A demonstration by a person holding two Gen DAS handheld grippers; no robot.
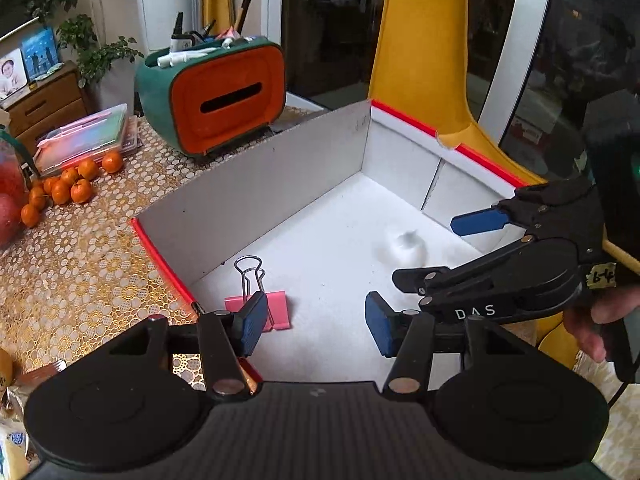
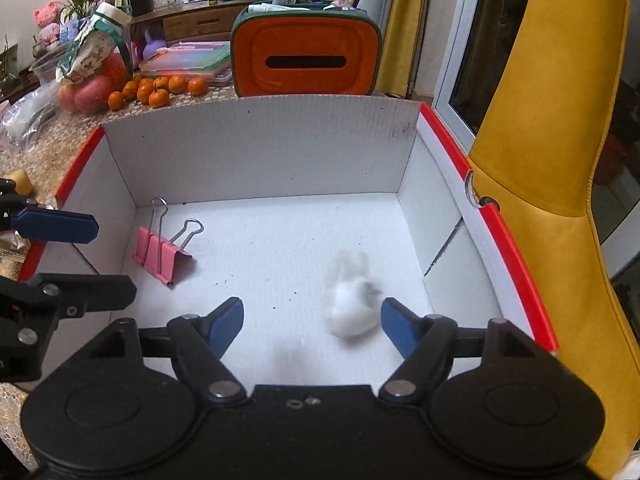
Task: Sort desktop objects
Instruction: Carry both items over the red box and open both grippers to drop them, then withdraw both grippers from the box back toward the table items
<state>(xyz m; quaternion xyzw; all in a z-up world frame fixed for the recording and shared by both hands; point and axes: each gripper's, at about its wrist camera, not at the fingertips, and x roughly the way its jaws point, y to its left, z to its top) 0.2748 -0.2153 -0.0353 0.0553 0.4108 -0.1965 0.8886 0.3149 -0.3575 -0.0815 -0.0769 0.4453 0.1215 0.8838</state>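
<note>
A white cardboard box (image 1: 260,192) (image 2: 260,152) with red rims lies open on the table. On its floor at the left rests a pink binder clip (image 1: 276,308) (image 2: 162,256) with its wire handles up. A small white object (image 1: 406,246) (image 2: 354,308), blurred, is on the floor nearer the right wall, just beside my right gripper's right fingertip and not pinched. My left gripper (image 1: 316,328) (image 2: 92,256) is open over the box's left rim, its left pad in front of the clip. My right gripper (image 2: 312,330) (image 1: 444,248) is open with nothing between its pads.
An orange and green tissue-box organizer (image 1: 224,100) (image 2: 306,60) with pens stands behind the box. Several mandarins (image 1: 64,188) (image 2: 160,90) and flat plastic cases (image 1: 84,140) lie at the back left on the gold lace cloth (image 1: 80,260). A yellow chair (image 2: 560,120) is right of the box.
</note>
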